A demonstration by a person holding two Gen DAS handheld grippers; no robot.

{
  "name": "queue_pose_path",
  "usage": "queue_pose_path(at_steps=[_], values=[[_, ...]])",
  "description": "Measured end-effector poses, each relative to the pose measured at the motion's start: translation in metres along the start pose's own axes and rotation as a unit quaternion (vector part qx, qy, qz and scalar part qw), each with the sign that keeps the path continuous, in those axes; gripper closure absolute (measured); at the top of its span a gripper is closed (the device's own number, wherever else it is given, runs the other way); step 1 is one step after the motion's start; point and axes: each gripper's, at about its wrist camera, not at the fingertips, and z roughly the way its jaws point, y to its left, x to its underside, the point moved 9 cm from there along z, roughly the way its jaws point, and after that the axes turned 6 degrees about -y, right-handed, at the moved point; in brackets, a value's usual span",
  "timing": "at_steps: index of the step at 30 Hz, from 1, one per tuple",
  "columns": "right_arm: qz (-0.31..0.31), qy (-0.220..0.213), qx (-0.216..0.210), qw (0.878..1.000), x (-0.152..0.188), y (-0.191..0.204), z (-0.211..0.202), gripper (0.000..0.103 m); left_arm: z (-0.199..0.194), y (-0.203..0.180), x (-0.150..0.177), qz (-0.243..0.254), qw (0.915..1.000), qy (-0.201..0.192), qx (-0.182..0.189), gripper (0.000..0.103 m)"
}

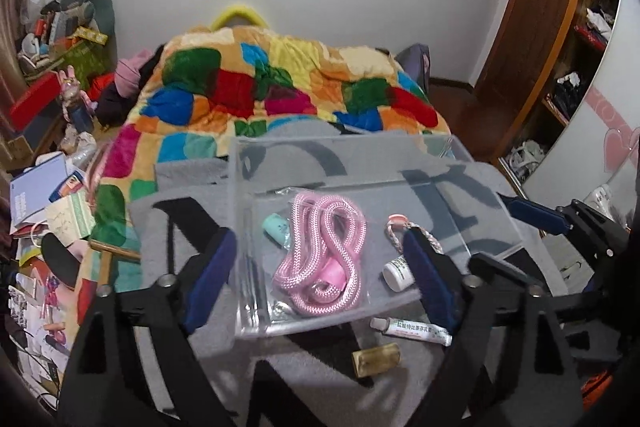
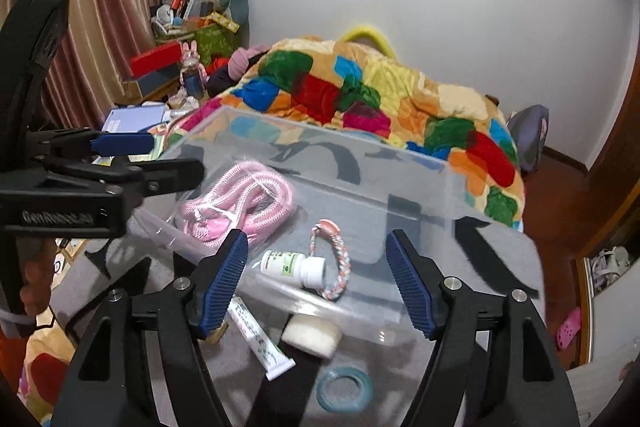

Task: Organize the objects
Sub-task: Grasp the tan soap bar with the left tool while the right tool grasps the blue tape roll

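A clear plastic box sits on a grey and black mat. Inside lie a bagged pink rope, a small teal bottle, a braided bracelet and a white pill bottle. My left gripper is open and empty, its fingers on either side of the box. My right gripper is open and empty over the box's near wall. In front of the box lie a white tube, a brass block, a white tape roll and a teal ring.
The mat lies on a bed with a colourful patchwork blanket. A cluttered side table with papers and boxes is at the left. A wooden door and open wardrobe shelves are at the right.
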Motion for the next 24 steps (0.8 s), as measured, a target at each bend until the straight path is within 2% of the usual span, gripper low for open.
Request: queue_pose_path(at_steps=[2, 5, 12, 19, 24], values=[[0.009, -0.009, 0.003, 1.000, 0.001, -0.006, -0.010, 0.029, -0.011, 0.000, 0.003, 0.006, 0.9999, -0.009, -0.008, 0.006], [0.021, -0.015, 0.011, 1.000, 0.009, -0.015, -0.023, 0.026, -0.019, -0.006, 0.014, 0.023, 0.9996, -0.010, -0.012, 0.005], [0.056, 0.013, 0.025, 0.998, 0.051, -0.036, -0.033, 0.025, -0.020, -0.013, 0.051, 0.026, 0.9995, 0.017, -0.007, 0.005], [0.086, 0.069, 0.015, 0.994, 0.105, -0.038, -0.014, 0.026, -0.004, -0.020, 0.098, 0.025, 0.9973, 0.069, 0.006, 0.005], [0.091, 0.078, 0.008, 0.993, 0.120, -0.032, -0.010, 0.026, 0.011, -0.025, 0.123, 0.017, 0.9948, 0.099, 0.018, 0.005]])
